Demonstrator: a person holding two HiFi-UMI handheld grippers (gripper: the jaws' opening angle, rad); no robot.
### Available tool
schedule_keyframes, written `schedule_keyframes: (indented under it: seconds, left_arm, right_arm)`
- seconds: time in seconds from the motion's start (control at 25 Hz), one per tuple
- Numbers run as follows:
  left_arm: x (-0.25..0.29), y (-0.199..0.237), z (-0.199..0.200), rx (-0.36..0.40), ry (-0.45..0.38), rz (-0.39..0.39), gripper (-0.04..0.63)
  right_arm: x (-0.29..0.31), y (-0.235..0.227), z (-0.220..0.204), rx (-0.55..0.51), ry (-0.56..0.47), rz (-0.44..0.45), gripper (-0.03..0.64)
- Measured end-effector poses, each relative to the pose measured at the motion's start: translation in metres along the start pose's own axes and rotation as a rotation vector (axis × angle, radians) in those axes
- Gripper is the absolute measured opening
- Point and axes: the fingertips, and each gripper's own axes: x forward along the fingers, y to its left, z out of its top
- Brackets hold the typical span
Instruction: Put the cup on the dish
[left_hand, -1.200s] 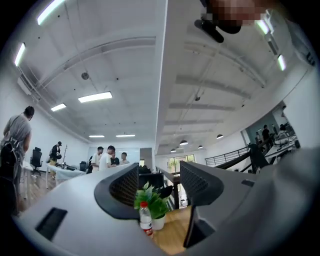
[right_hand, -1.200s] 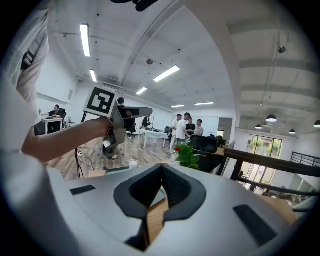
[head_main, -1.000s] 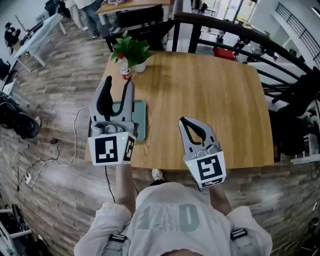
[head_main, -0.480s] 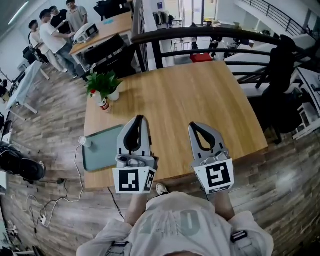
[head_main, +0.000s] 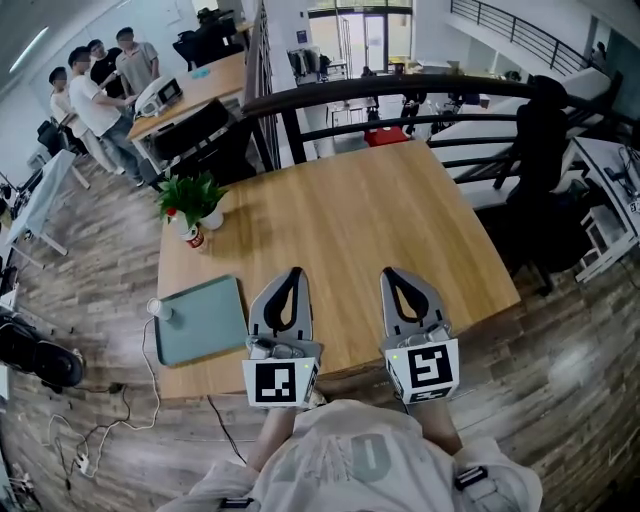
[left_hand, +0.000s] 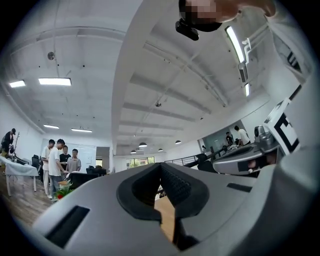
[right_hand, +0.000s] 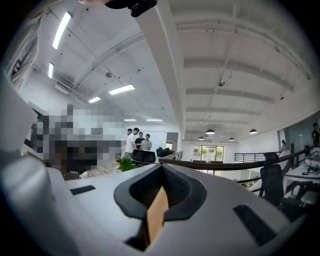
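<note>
The left gripper hung over the flat grey-green rectangular dish 1 second ago with its jaws spread wide. It now sits to the right of the dish over the bare light wooden bench, and its jaws are closing, meeting at the tips with nothing between them. The small white cup, unseen 1 second ago, shows at the dish's far left corner. The right gripper, angled before, lies parallel beside the left.
</note>
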Motion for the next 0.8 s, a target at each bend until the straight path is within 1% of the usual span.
schedule_keyframes:
  seconds: [0.16, 0.32, 0.8]
  left_arm:
    - [-0.002, 0.005, 0.0, -0.001, 0.007, 0.017, 0.009]
    - [-0.006, 0.013, -0.002, -0.019, 0.012, 0.025, 0.009]
    - [-0.027, 0.045, -0.009, -0.047, 0.033, 0.078, 0.009]
  right_arm:
    - [-0.003, 0.0, 0.002, -0.018, 0.011, -0.011, 0.018]
    - [-0.001, 0.005, 0.0, -0.022, 0.017, -0.006, 0.018]
    - [0.014, 0.035, 0.003, -0.036, 0.022, 0.057, 0.018]
